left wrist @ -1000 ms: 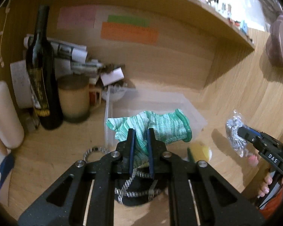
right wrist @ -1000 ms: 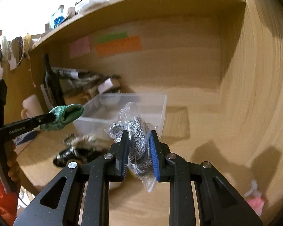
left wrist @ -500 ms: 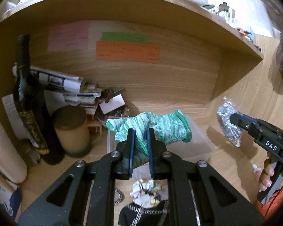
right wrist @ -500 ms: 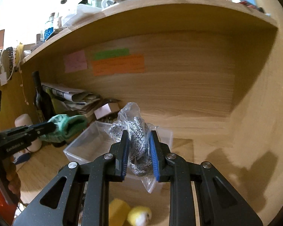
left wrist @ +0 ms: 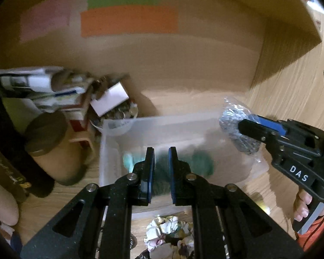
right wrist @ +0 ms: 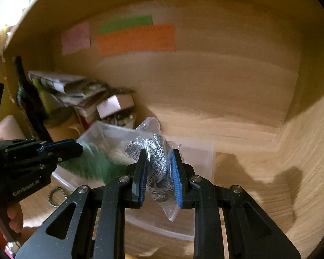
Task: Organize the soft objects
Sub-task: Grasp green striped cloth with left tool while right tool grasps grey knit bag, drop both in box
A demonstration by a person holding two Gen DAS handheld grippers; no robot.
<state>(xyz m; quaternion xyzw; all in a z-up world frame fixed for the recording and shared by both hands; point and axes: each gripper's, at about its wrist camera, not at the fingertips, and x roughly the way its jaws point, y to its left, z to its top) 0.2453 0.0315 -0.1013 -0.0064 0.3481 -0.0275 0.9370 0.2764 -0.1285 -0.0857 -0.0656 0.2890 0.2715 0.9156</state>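
A clear plastic bin (left wrist: 110, 151) stands on the wooden desk under a shelf; it also shows in the right wrist view (right wrist: 205, 151). My left gripper (left wrist: 161, 151) is over the bin with its jaws parted a little. The green knitted cloth (left wrist: 200, 161) is blurred below it, inside the bin, apart from the pads; in the right wrist view the cloth (right wrist: 92, 164) streaks down below the left gripper (right wrist: 75, 149). My right gripper (right wrist: 158, 153) is shut on a clear bag of grey-white knit fabric (right wrist: 159, 155) above the bin's right end (left wrist: 237, 127).
A dark wine bottle (left wrist: 8, 151), a brown lidded mug (left wrist: 51, 142), rolled papers (left wrist: 32, 82) and a small box (left wrist: 110, 99) crowd the left back corner. A crumpled patterned cloth (left wrist: 168, 231) lies in front of the bin. Coloured notes (left wrist: 129, 19) hang on the back wall.
Both grippers moved forward and down over the bin. The left jaws opened slightly and the green cloth dropped out of them into the bin. The right gripper kept its bag.
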